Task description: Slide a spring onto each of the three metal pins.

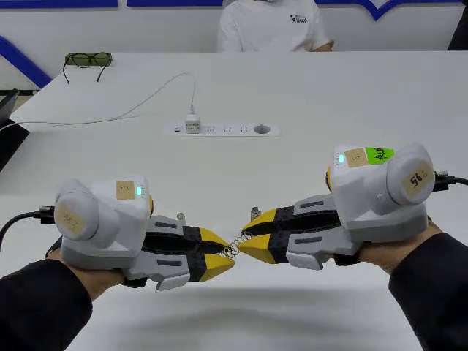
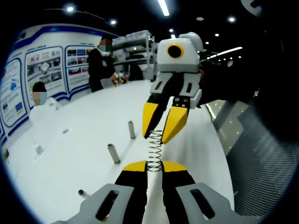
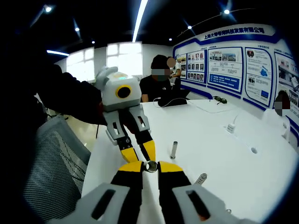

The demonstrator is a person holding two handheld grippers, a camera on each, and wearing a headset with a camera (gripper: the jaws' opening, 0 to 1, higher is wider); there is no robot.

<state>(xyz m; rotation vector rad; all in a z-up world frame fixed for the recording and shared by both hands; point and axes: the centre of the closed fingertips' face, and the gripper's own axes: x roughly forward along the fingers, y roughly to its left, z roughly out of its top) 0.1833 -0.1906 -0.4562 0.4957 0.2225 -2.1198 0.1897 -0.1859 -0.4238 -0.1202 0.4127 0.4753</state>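
A small steel spring [image 1: 232, 247] hangs in the air between my two grippers, a little above the white table [image 1: 307, 95]. My left gripper [image 1: 225, 257] is shut on one end of the spring [image 2: 154, 151]. My right gripper [image 1: 243, 240] pinches the other end [image 3: 150, 165]. In the left gripper view the right gripper [image 2: 157, 135] reaches in from above. Behind the jaws stand a bare pin [image 2: 132, 129], a ribbed pin that looks sleeved with a spring [image 2: 113, 153] and a short third pin [image 2: 81, 192]. Two of the pins [image 1: 180, 217] [image 1: 255, 213] peek out behind the grippers.
A white power strip [image 1: 219, 129] with a plugged-in cable lies mid-table. Green glasses [image 1: 88, 59] rest at the far left. A person in a white shirt [image 1: 272, 25] sits across the table. A mesh chair [image 3: 51, 172] stands at the table's side.
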